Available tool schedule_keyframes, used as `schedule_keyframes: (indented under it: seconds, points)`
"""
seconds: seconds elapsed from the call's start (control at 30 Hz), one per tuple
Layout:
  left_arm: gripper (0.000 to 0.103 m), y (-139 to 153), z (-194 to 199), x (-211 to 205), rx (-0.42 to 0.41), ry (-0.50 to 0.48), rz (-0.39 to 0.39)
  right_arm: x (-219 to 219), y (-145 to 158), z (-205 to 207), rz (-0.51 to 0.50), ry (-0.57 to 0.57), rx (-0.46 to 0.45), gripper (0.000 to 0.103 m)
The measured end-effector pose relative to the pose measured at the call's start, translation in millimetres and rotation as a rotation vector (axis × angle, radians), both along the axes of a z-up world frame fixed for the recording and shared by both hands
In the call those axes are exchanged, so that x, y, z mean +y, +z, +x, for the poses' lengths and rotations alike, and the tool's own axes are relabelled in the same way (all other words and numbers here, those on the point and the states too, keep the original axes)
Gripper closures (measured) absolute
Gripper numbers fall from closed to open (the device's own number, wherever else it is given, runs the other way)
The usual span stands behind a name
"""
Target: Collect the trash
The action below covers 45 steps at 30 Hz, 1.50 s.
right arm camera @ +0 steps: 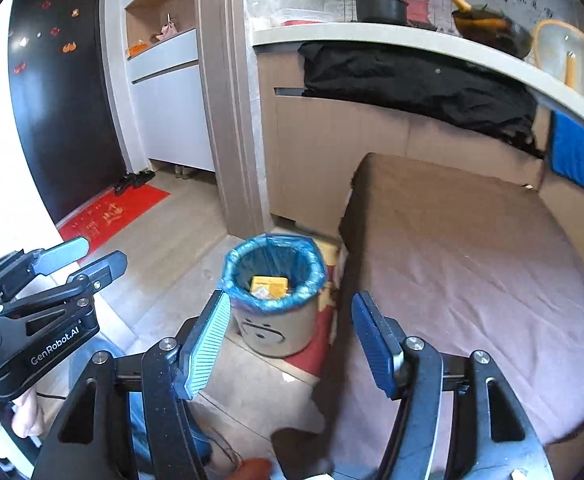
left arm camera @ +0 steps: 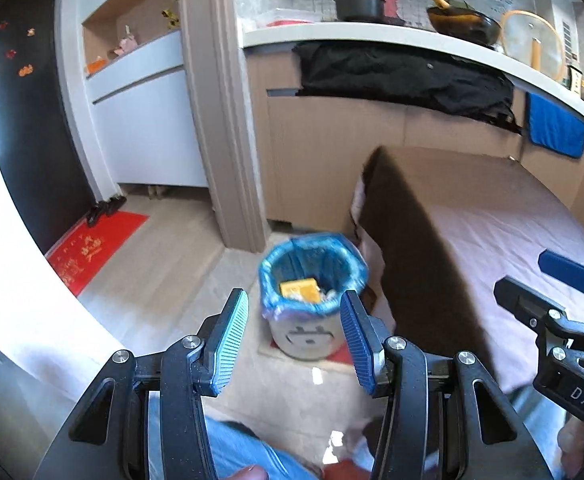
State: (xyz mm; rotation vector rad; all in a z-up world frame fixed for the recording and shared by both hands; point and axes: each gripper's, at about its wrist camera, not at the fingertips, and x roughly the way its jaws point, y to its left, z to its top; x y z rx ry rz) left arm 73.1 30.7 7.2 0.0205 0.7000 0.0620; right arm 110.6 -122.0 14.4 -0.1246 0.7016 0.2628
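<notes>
A small white trash bin (left arm camera: 307, 332) with a face print and a blue bag liner (left arm camera: 311, 264) stands on the floor beside the table corner. Yellow packaging (left arm camera: 299, 289) lies inside it. The bin also shows in the right wrist view (right arm camera: 278, 326), with the yellow packaging (right arm camera: 268, 285) inside. My left gripper (left arm camera: 293, 312) is open and empty, above and in front of the bin. My right gripper (right arm camera: 290, 314) is open and empty, hovering near the bin and the table edge. Each gripper shows in the other's view: the right one (left arm camera: 531, 284), the left one (right arm camera: 88, 256).
A table with a mauve cloth (right arm camera: 471, 280) fills the right side. A kitchen counter (left arm camera: 371, 36) with pots runs behind, with a black cloth (left arm camera: 403, 76) and a blue towel (left arm camera: 555, 128) hanging. A red doormat (left arm camera: 92, 252) and shoes lie left by a dark door.
</notes>
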Motion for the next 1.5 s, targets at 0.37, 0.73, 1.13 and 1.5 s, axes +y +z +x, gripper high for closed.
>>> schedule_keyframes:
  seconds: [0.37,0.73,1.13,1.5]
  points:
    - [0.054,-2,-28,-14,0.038,-0.029,-0.03,-18,-2,-38,0.036,-0.059,0.046,0.042]
    - [0.054,-8,-25,-11,0.067,-0.03,-0.04,-24,-12,-43,0.036,-0.073,0.089,0.042]
    - [0.054,-8,-25,-10,0.07,-0.037,-0.047,-24,-9,-44,0.046,-0.064,0.093,0.042]
    - [0.054,-8,-24,-9,0.075,-0.04,-0.048,-24,-10,-43,0.044,-0.061,0.096,0.042]
